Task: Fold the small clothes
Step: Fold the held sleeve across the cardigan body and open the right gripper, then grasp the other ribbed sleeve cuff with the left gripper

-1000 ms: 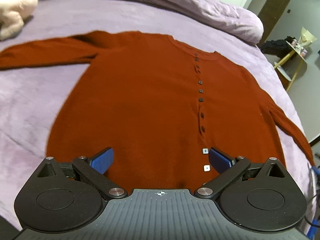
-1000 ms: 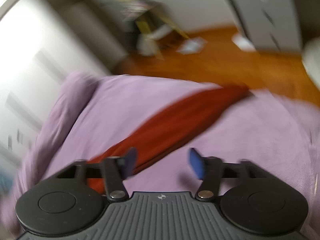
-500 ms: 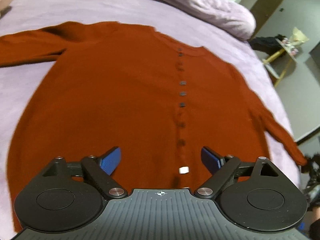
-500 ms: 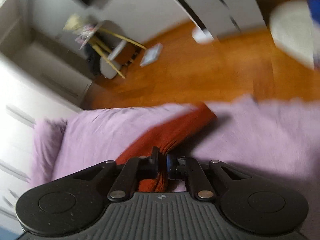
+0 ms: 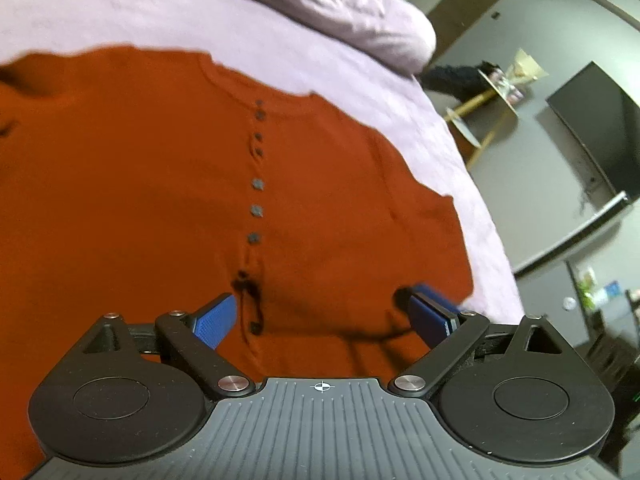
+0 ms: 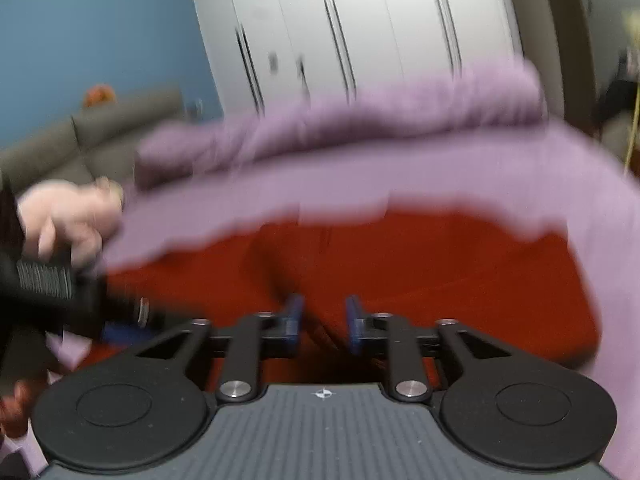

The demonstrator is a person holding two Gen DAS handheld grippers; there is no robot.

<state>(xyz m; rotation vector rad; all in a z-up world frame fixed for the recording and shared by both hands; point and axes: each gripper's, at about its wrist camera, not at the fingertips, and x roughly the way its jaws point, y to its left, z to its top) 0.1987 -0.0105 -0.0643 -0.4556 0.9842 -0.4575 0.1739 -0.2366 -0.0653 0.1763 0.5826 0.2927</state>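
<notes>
A rust-red buttoned cardigan (image 5: 160, 184) lies flat on the lilac bed (image 5: 120, 8), its button row running up the middle. My left gripper (image 5: 322, 312) hovers low over the hem with its jaws wide and still opening; only flat cloth lies beneath them. In the blurred right wrist view my right gripper (image 6: 324, 316) is over the cardigan (image 6: 440, 280). Its jaws stand a little apart and are opening. A fold of red sleeve runs into the gap, and the pads do not press it. The left gripper's black body (image 6: 44, 280) shows at the far left.
A bunched lilac duvet (image 5: 360, 12) lies along the far side of the bed. The bed's right edge drops to a yellow-legged side table (image 5: 492, 96) and a dark TV (image 5: 600, 128). A white wardrobe (image 6: 360, 40), a grey sofa (image 6: 100, 140) and a pale pink soft toy (image 6: 68, 216) stand beyond.
My right gripper shut on the outstretched sleeve, swung it across onto the cardigan's body, and its jaws have parted. The left gripper slid right along the hem; the right sleeve no longer trails off.
</notes>
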